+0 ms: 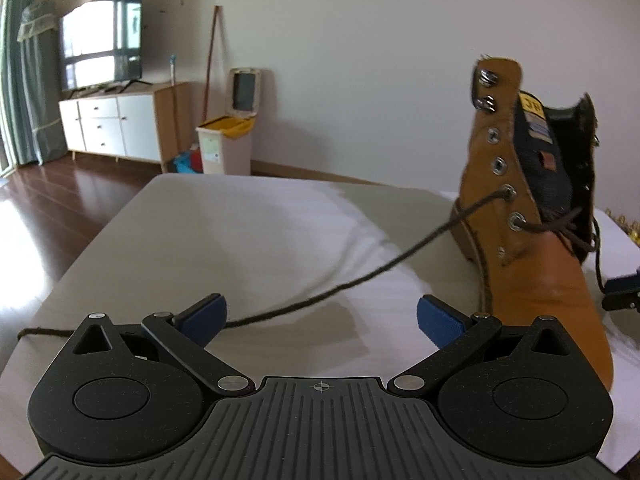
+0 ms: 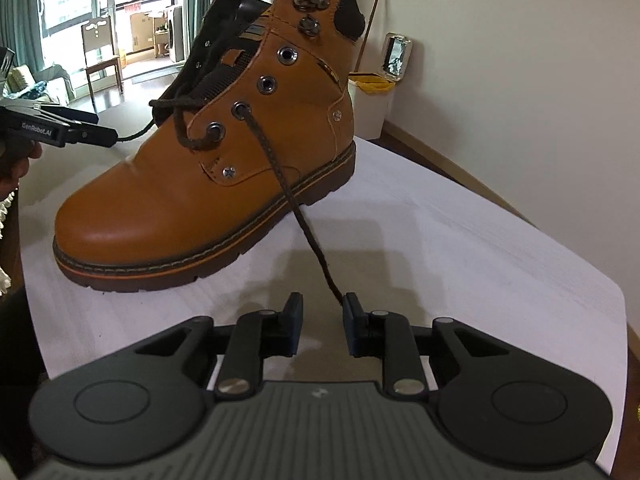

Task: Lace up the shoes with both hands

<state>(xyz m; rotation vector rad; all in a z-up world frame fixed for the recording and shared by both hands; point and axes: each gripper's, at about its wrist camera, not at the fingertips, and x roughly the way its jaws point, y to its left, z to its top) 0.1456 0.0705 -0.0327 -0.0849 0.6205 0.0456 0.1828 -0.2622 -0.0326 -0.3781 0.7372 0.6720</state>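
On the left, the left claw (image 1: 322, 316) hangs low over the white-covered counter (image 1: 240, 240) with its two blue-padded fingers (image 1: 204, 318) spread wide and nothing between them. One run of the dark brown shoelace (image 1: 360, 280) slips behind its left finger and comes out again at the far left on the counter. From there the run climbs to the third metal eyelet (image 1: 508, 192) on the flank of the tan leather ankle boot (image 1: 532, 264).

The boot stands upright on its sole on the counter, its toe towards the left claw. The lace crosses over the black tongue at the lower eyelets, and the upper eyelets and hooks are bare.

On the right, the other run of shoelace (image 2: 288, 196) leaves the third eyelet (image 2: 241, 110) on the near flank. It slants down to the right claw (image 2: 322, 308), just off the boot's sole. That claw's pads stand close together with a narrow gap between them. The lace tip lies against the inner edge of the right pad (image 2: 354, 320), and the left pad is clear of it.
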